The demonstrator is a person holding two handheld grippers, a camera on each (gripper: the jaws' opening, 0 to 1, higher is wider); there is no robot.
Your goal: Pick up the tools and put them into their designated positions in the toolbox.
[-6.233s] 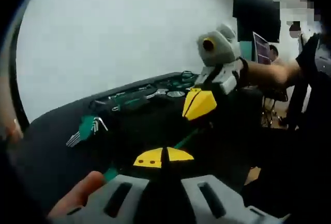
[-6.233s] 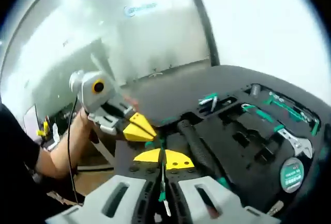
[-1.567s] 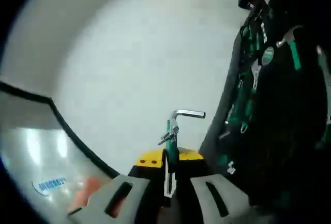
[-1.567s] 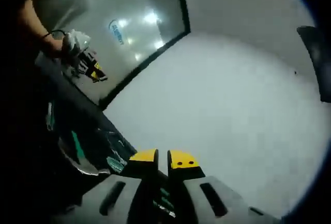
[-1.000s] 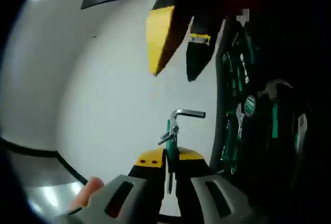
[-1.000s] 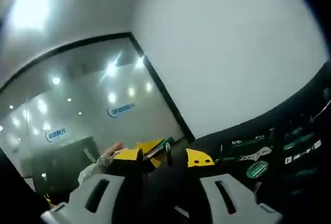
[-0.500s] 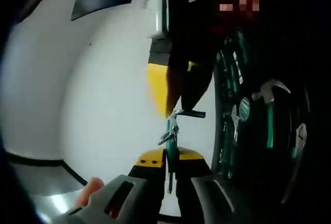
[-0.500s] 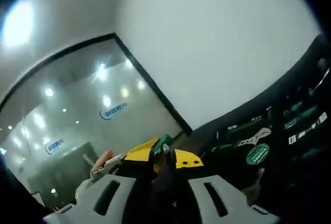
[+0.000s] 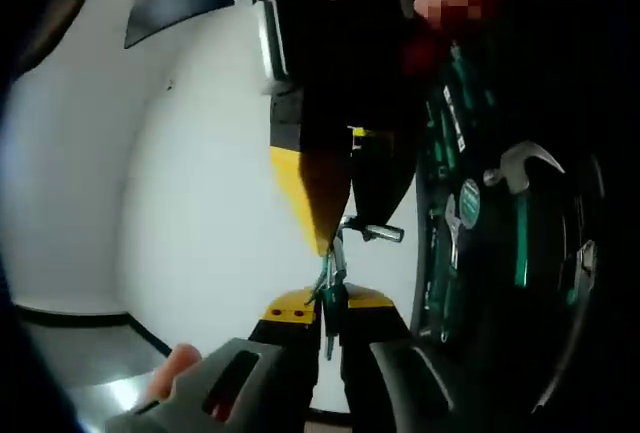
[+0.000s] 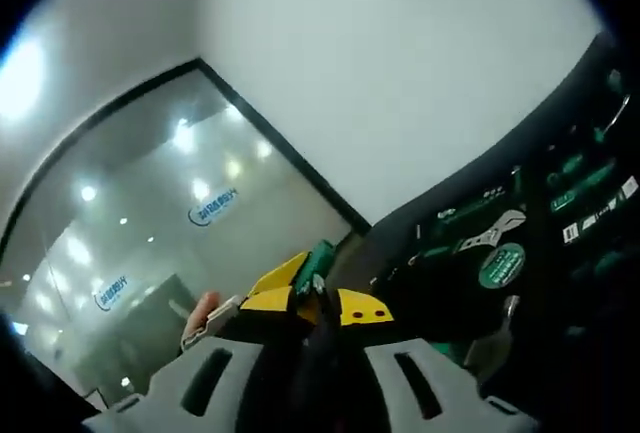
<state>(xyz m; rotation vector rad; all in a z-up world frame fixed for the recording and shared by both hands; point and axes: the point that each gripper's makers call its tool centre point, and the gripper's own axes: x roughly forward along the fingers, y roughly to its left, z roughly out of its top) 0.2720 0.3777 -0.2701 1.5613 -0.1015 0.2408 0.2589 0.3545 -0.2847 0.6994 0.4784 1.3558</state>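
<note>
My left gripper (image 9: 322, 305) is shut on a hex key set (image 9: 333, 258), a green holder with metal keys that stick up from the jaws. The right gripper (image 9: 335, 235) comes down from above, and its yellow and black jaws close around the keys just below the bent end (image 9: 372, 232). In the right gripper view my right gripper (image 10: 315, 305) has its yellow tips close together on the green holder (image 10: 318, 259), with the left gripper's yellow tip (image 10: 280, 275) right behind it. The black toolbox (image 9: 500, 283) lies to the right with green-handled tools in its slots.
The toolbox (image 10: 560, 283) holds a round tape measure (image 10: 502, 265), an adjustable wrench (image 10: 492, 228) and a hammer (image 9: 525, 161). A fingertip (image 9: 178, 363) rests on the left gripper's body. A white wall and a glass partition (image 10: 150, 243) lie behind.
The right gripper has come in from above and its jaws have shut from open onto the hex key set in the left gripper. Both views have swung slightly.
</note>
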